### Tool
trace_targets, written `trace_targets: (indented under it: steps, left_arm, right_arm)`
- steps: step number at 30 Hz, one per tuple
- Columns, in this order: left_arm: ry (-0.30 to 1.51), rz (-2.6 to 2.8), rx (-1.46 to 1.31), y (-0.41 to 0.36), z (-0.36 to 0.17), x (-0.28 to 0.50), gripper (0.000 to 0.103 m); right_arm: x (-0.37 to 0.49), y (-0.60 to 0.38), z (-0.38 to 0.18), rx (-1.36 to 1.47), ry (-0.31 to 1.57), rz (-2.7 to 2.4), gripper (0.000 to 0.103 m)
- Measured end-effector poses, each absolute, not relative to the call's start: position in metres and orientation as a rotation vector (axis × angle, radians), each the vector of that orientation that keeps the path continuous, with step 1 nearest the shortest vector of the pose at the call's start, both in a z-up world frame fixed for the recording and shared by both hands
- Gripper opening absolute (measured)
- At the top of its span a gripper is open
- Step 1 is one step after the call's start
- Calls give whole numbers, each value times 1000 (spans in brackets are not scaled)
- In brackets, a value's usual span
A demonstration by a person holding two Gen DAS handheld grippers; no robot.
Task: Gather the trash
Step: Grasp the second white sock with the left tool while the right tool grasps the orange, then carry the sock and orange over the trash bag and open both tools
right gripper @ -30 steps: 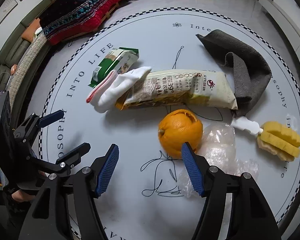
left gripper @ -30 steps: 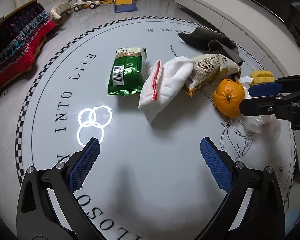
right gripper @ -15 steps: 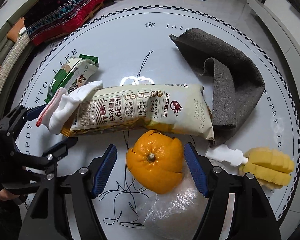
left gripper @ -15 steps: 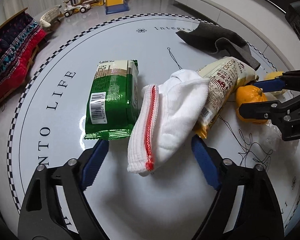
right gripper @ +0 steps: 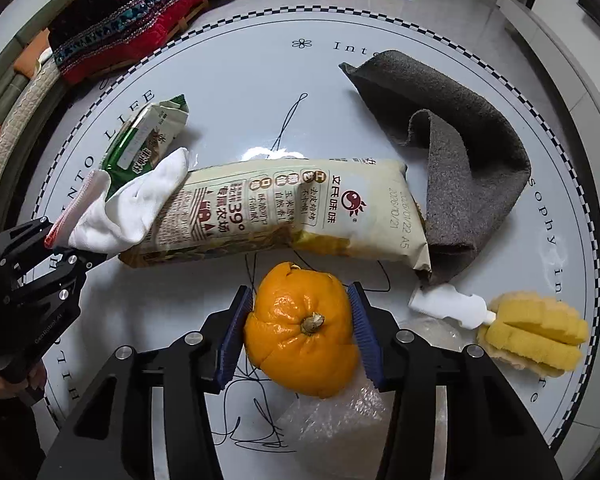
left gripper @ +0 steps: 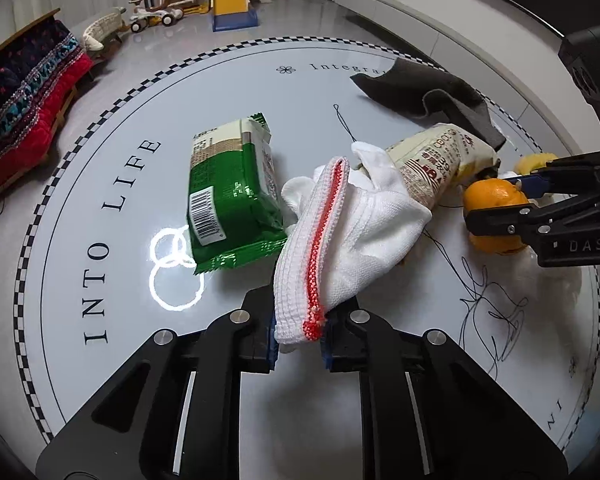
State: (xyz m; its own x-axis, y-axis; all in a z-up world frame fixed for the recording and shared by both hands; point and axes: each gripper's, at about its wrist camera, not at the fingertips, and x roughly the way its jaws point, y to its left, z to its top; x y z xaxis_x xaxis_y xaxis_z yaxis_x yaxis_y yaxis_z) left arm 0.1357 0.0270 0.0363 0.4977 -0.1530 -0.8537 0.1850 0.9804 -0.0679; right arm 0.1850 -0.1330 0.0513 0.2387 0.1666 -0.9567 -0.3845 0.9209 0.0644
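My left gripper (left gripper: 298,338) is shut on the cuff of a white glove with a red-trimmed edge (left gripper: 340,236), which lies partly over a cream snack bag (left gripper: 436,160). My right gripper (right gripper: 300,330) is shut on an orange peel shaped like a whole orange (right gripper: 302,328); the peel also shows in the left wrist view (left gripper: 494,206). A green snack packet (left gripper: 230,196) lies left of the glove. The glove (right gripper: 128,208), cream bag (right gripper: 284,212) and green packet (right gripper: 144,140) also show in the right wrist view, with the left gripper (right gripper: 56,248) at the glove's cuff.
A round white table (left gripper: 80,248) with a checkered rim bears everything. A grey cloth (right gripper: 452,148) lies at the back right. A yellow sponge brush (right gripper: 528,328) and crumpled clear plastic (right gripper: 340,420) lie near the orange peel. A red bench (left gripper: 24,108) stands on the floor at left.
Both grippers moved forward and closed: the left onto the glove's cuff, the right onto the orange peel. Both were open a second ago.
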Motion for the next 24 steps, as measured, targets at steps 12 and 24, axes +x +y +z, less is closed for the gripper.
trace_targets:
  steps: [12,24]
  left_arm:
    - [966,-150,17,50,74,61,15]
    - [924,-102,-17,82,96,-25,15]
  right_arm:
    - [116,-107,96,-147,1242,479,51]
    - [36,-58,114,-159,1223,576,51]
